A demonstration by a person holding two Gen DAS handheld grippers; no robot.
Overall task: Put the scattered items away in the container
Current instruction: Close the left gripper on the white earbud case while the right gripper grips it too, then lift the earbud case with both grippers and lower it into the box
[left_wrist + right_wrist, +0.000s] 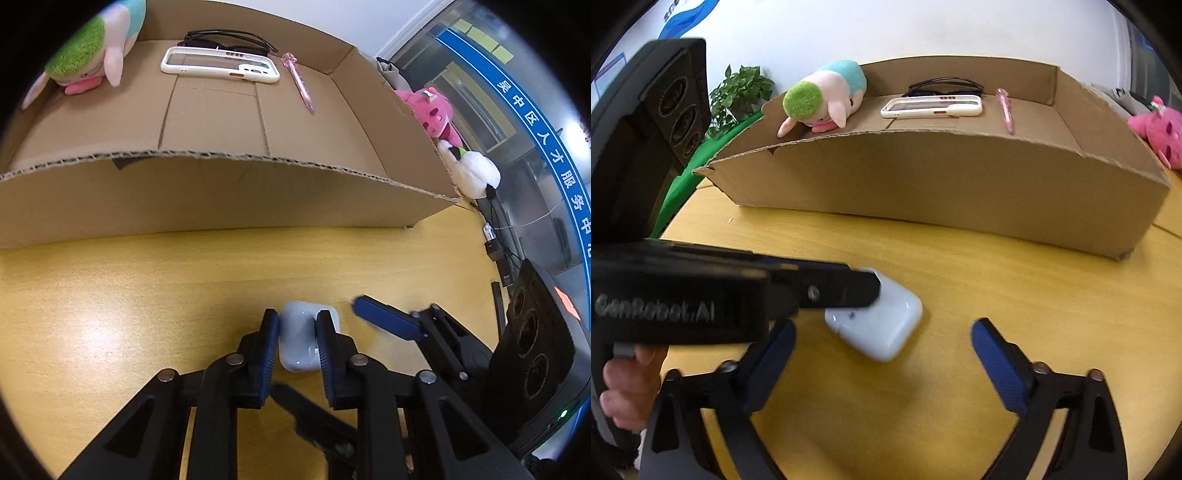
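Centrally on yellow table (110, 314): white earbud case (301, 339), lying flat, just in front of cardboard box (221, 199) but apart from its near wall. Long axis of case along the left gripper's fingers in the left wrist view, rounded far end toward the box; in the right wrist view the same axis on a diagonal, from upper left to lower right.

Left gripper (297, 325): closed down to a narrow gap, blue pads against both long sides of the case; case clamped, underside on the table as far as visible.

Right gripper (882, 336): spread wide, nothing between the pads, tips low over the table just beside the case on its right; one blue finger (384, 319) visible in the left wrist view.

Inside box, along far wall: plush toy (92, 48) at left corner, sunglasses (229, 42) behind phone case (218, 66), pink pen (299, 83) to the right, long axis running near-to-far.

Outside box, right: pink plush (432, 109), white plush (471, 171).

Hand (624, 387) on left gripper's handle.
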